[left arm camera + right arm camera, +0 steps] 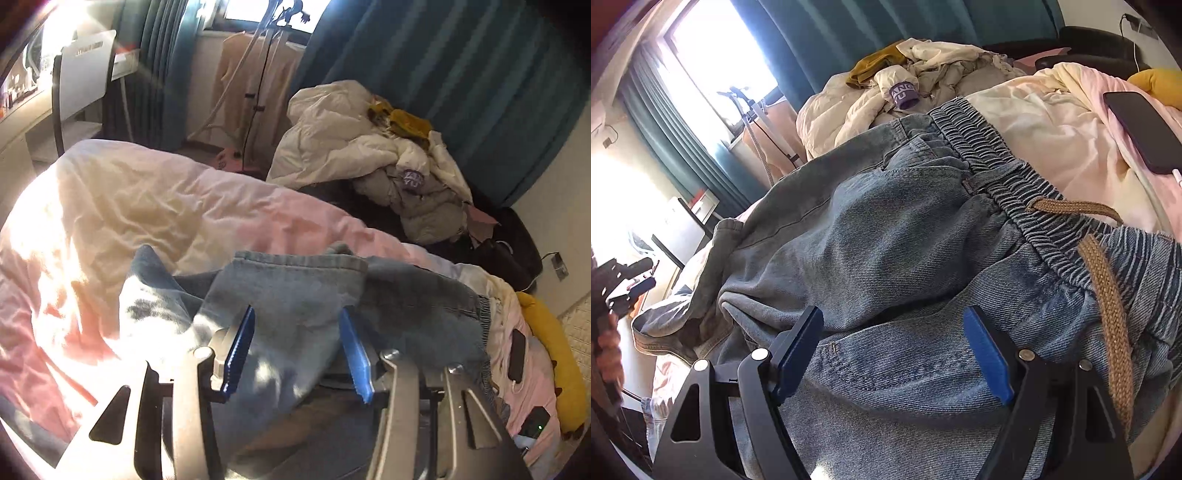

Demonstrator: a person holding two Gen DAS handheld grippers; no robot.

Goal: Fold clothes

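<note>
We see the jeans (pixel 886 240) bunched on the bed (pixel 110 199), long axis running from our wide right claw (pixel 894 350) at the waistband toward our left claw (pixel 297 350), apparently open around the hem.

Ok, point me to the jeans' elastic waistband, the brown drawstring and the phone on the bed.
elastic waistband (pixel 1008 177), right wrist view, on the gathered denim band.
brown drawstring (pixel 1108 295), right wrist view, on the braided cord over the jeans.
phone (pixel 1145 129), right wrist view, on its dark screen.
</note>
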